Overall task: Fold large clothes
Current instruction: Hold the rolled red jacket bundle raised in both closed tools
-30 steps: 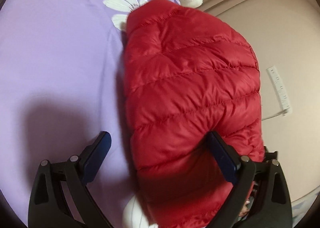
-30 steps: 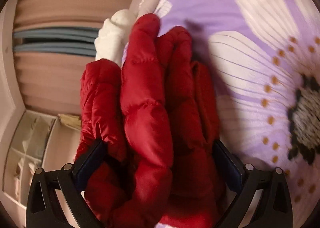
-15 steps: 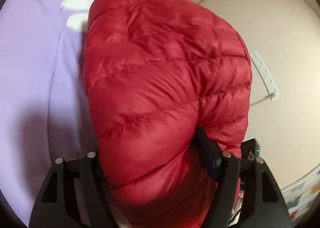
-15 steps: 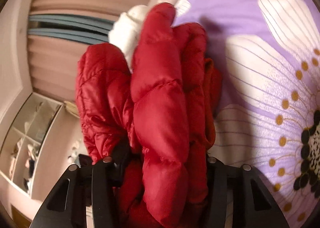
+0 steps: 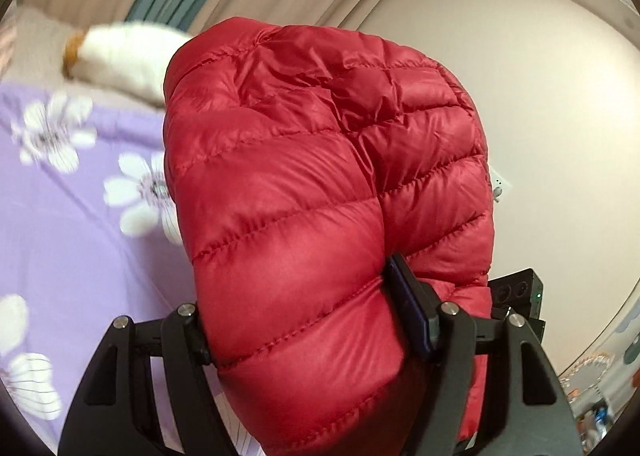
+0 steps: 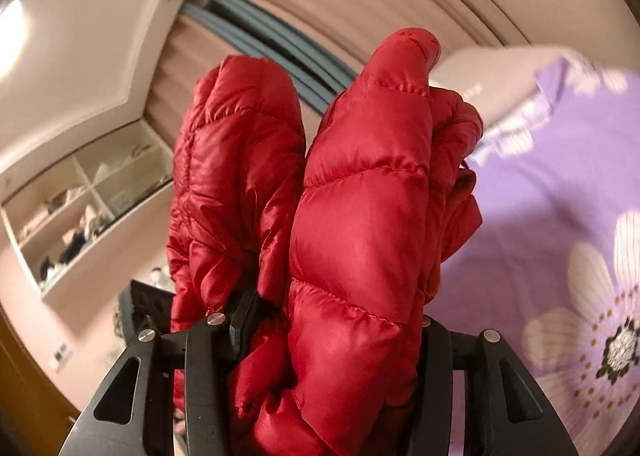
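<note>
A folded red quilted puffer jacket (image 5: 320, 183) fills the middle of the left wrist view, lifted above the purple floral bedsheet (image 5: 60, 240). My left gripper (image 5: 304, 328) is shut on its thick folded end, the blue right pad pressed into the padding. In the right wrist view the same jacket (image 6: 360, 215) stands up in bunched layers, with my right gripper (image 6: 332, 328) shut on the bundle. Both sets of fingertips are mostly buried in the fabric.
A white plush toy (image 5: 124, 55) lies at the head of the bed. Beige and teal curtains (image 6: 320, 15) hang behind. An open shelf unit (image 6: 80, 207) is on the wall at left. A dark box (image 5: 516, 292) sits beside the bed.
Both grippers went from open around the jacket to shut on it, then lifted it off the bed. The views tilted up from the sheet toward the curtains and wall.
</note>
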`<state>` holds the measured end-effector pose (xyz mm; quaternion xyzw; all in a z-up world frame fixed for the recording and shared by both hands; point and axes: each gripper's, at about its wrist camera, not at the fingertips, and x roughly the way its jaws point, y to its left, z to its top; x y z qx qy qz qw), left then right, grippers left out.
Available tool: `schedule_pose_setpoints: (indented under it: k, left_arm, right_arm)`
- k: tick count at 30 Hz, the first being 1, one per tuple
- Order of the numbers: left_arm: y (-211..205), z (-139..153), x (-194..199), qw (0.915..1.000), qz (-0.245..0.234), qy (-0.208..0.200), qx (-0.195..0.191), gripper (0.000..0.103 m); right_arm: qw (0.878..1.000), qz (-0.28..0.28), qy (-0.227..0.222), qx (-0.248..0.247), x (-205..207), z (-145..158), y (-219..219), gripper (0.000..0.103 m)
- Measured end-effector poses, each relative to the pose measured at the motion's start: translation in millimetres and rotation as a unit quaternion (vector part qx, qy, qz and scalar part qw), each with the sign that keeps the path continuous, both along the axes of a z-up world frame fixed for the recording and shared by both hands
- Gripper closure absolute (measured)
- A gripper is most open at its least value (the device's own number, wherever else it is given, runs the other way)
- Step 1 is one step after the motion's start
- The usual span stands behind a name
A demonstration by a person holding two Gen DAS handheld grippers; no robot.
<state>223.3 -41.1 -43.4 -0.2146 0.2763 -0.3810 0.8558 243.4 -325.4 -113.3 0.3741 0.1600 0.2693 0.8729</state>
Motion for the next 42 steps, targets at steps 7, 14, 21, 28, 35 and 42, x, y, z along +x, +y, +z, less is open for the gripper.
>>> schedule_pose_setpoints:
  k: [7,14,21,28,35,42]
  left_arm:
    - [23.6,30.4,-50.4,0.9987,0.038,-0.031,0.017,0.034]
    - [47.5,30.1,-74.7,0.9969,0.067,-0.036,0.02,0.034]
    - [77.0,29.0,-84.8,0.9952,0.087,-0.043,0.012,0.034]
    - [99.0,30.1,-91.5,0.9937,0.105,-0.04,0.004,0.034]
    - [105.9,39.1,-116.6,0.9925,0.113,-0.046,0.0,0.034]
    - [108.4,44.5,-119.9,0.9922,0.118,-0.041,-0.003,0.033]
  right_arm:
    - [1.0,0.018,-0.016,-0.016,-19.8,4.8,10.2,0.053]
    - [0.998,0.047,-0.02,-0.023,-29.9,10.1,23.3,0.053]
    - [0.997,0.072,-0.031,-0.028,-35.5,24.6,42.2,0.053]
    - [0.995,0.089,-0.033,-0.037,-36.1,32.1,55.3,0.053]
    - [0.994,0.097,-0.036,-0.046,-39.9,40.9,58.7,0.053]
    - [0.993,0.1,-0.035,-0.054,-49.8,51.0,58.2,0.053]
